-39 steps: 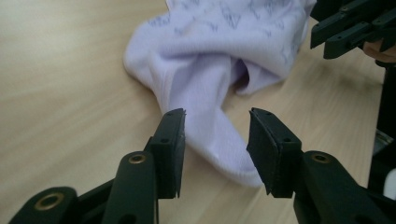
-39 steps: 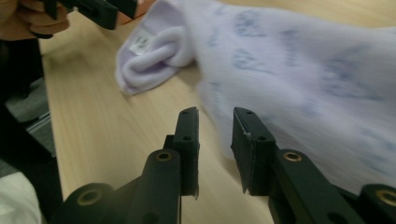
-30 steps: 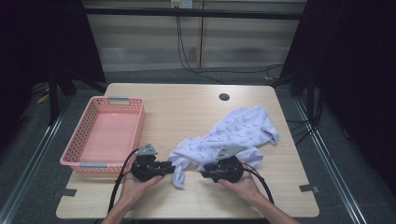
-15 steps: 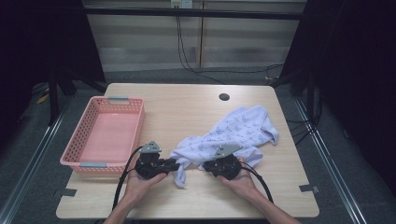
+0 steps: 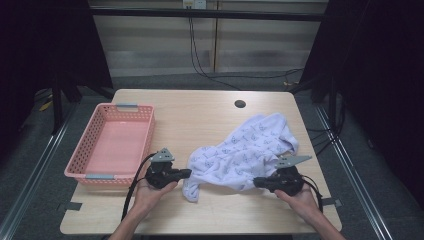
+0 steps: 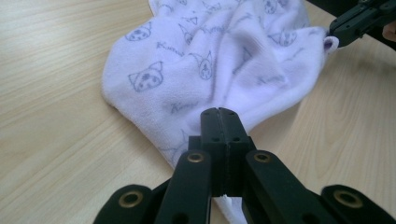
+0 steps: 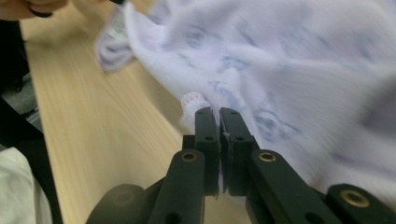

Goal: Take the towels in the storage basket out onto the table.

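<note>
The towel (image 5: 242,155) is a soft, light terry cloth, white with small grey cat faces, and it lies crumpled on the right half of the tabletop (image 5: 200,120), running from the near edge up toward the far right. I judge that it will sag and fold wherever it is not held, and that it is neither slippery nor fragile, so the best holds are at its hem or corners, well apart, to let it spread. The left claw (image 5: 186,173) is clamped on the near left end of the cloth, jaws pressed together with fabric between them in the left gripper view (image 6: 219,116). The right claw (image 5: 256,182) is nipped shut on the hem at the near right edge (image 7: 214,116). There is one towel, one pink basket (image 5: 112,145) standing empty at the left of the tabletop, and two claws, one in each hand.
</note>
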Motion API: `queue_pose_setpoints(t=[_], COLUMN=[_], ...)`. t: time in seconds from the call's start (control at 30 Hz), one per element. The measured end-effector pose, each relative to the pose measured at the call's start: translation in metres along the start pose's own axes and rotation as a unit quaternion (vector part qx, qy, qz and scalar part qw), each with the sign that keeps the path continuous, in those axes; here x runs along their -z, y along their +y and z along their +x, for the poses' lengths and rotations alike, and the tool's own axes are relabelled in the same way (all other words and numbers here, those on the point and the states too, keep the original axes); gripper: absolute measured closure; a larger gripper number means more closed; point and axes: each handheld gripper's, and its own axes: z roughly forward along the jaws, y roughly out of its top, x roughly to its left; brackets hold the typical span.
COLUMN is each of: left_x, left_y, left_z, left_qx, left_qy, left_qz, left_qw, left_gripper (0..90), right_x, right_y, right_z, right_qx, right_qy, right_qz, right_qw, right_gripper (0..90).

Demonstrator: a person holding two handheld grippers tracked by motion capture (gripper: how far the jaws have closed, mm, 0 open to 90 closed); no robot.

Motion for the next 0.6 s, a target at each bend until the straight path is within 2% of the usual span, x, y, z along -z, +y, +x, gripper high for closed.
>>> queue_pose_setpoints(t=[0.07,0.1,0.17,0.2,0.33,0.4,0.43,0.53,0.6], left_x=[-0.004,-0.005,-0.003,0.0,0.012,0.016,0.016,0.014,0.007], left_y=[0.001,0.0,-0.002,-0.004,-0.017,-0.025,-0.027,-0.033,-0.034], left_z=[0.0,0.0,-0.003,-0.005,-0.01,-0.008,-0.009,-0.011,-0.014], left_qx=[0.004,0.006,0.008,0.008,-0.003,0.009,0.008,0.007,-0.002], left_qy=[-0.004,-0.008,-0.016,-0.02,-0.033,-0.043,-0.043,-0.047,-0.039], left_qz=[0.003,0.004,0.003,0.004,0.018,0.025,0.028,0.04,0.061], left_qw=[1.0,0.9999,0.9998,0.9998,0.9993,0.9987,0.9986,0.998,0.9973], left_gripper=[89.4,85.8,79.3,77.3,70.5,68.4,66.5,60.3,54.6], right_x=[0.004,0.003,0.001,0.0,0.001,0.002,0.001,-0.004,-0.01], right_y=[-0.014,-0.02,-0.024,-0.024,-0.024,-0.023,-0.022,-0.02,-0.02], right_z=[-0.013,-0.02,-0.028,-0.029,-0.025,-0.02,-0.019,-0.015,-0.014], right_qx=[-0.023,-0.037,-0.038,-0.045,-0.037,-0.029,-0.02,-0.012,-0.005], right_qy=[-0.012,-0.015,-0.023,-0.018,-0.012,-0.009,-0.014,-0.017,-0.014], right_qz=[0.013,0.025,0.035,0.033,0.018,0.01,0.006,0.006,0.013], right_qw=[0.9996,0.9989,0.9984,0.9983,0.9991,0.9995,0.9997,0.9998,0.9998], right_gripper=[86.6,86.5,85.6,84.9,74.1,70.9,67.1,61.8,61.3])
